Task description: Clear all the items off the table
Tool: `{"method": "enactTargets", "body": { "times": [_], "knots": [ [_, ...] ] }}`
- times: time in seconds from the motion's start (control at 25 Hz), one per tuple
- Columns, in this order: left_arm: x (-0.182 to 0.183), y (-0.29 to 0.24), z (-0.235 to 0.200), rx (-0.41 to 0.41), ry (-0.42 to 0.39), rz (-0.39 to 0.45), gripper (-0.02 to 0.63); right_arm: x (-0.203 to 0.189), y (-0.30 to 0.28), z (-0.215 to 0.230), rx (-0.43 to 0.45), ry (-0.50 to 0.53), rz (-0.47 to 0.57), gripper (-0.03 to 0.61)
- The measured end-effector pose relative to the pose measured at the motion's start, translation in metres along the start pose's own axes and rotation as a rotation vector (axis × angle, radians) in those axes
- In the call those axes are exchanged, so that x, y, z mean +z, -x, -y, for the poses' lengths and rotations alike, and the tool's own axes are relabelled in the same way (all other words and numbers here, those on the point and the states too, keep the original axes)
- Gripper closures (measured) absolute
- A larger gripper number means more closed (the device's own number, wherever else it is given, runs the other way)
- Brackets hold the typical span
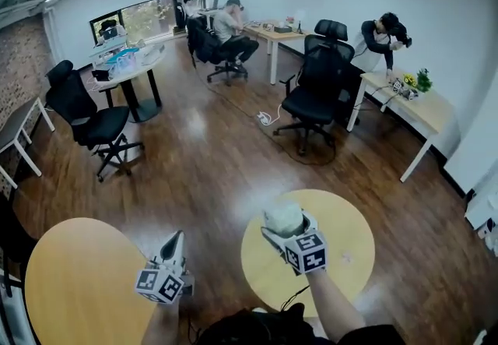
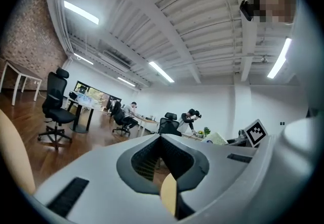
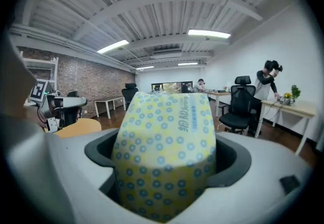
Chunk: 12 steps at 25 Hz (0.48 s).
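The tissue pack (image 3: 164, 152), soft and wrapped in yellow film dotted with blue rings, sits squarely between the jaws of the right claw (image 1: 285, 225), which are clamped on its two sides. In the right gripper view the pack fills the gap and bulges up above the jaws. From the head view it is held above the round yellow bench (image 1: 350, 250), over the bench's left part and clear of its top, with the claw's marker cube (image 1: 305, 252) just on the person's side of it. The bare part of the bench top shows nothing else on it. The left claw (image 1: 174, 241) hangs off the bench's left edge, above the wooden floor (image 1: 210, 172), its jaws drawn together to a point with nothing between them. A second round bench (image 1: 78, 281) lies farther left of the yellow bench, beyond that claw.
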<state>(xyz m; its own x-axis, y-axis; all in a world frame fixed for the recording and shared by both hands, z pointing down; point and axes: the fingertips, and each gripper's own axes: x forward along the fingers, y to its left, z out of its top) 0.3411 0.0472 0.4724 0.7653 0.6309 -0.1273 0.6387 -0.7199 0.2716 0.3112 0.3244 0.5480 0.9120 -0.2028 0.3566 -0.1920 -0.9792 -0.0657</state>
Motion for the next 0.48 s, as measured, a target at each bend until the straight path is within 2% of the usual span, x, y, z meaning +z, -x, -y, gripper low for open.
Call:
{"method": "enactTargets", "body": {
  "times": [0.24,0.48],
  "knots": [
    [-0.015,-0.031,0.011,-0.085,0.027,-0.028,0.623,-0.018,0.021,0.030,-0.109,-0.042,-0.027,0.067],
    [-0.054,-0.035,0.024,-0.112,0.033,-0.119,0.623,-0.073,0.027,0.059,-0.168,-0.132,-0.122,0.067]
  ]
}}
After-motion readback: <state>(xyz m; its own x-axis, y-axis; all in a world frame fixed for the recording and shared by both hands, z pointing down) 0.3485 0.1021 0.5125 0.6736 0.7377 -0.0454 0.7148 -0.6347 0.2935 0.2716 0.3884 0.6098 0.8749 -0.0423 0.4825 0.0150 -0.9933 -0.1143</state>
